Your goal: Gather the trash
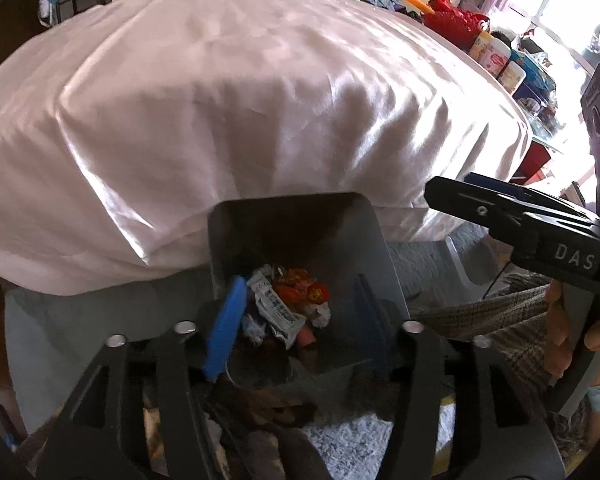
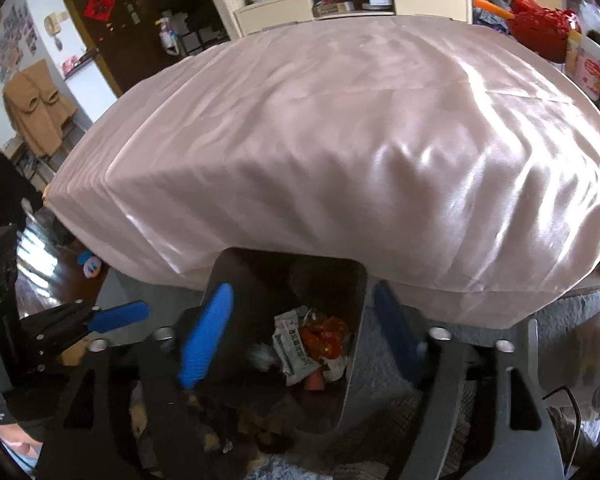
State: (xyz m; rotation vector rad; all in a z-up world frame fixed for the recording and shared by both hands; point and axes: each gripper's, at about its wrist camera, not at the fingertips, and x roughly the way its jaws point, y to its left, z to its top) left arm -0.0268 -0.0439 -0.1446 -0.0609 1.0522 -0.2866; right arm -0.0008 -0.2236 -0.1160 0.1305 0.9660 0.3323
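A grey trash bin point(image 1: 292, 204) stands on the floor against the pink-covered bed. Crumpled wrappers point(image 1: 296, 304), white and orange-red, lie at its bottom. My left gripper point(image 1: 296, 328) hovers over the bin's mouth, open, with nothing between its blue pads. In the right wrist view the same bin point(image 2: 356, 280) and wrappers point(image 2: 312, 340) sit under my right gripper point(image 2: 302, 338), which is also open and holds nothing. Each gripper shows in the other's view: the right gripper point(image 1: 456, 188) at the right edge, held by a hand, and a blue-padded finger point(image 2: 118, 316) of the left at the left.
A bed under a shiny pink sheet point(image 1: 240, 100) fills the space behind the bin. Grey rug point(image 1: 352, 436) lies underneath. A plush toy point(image 2: 88, 265) sits on the dark floor at left. Red items and tins point(image 1: 496, 56) crowd the far right.
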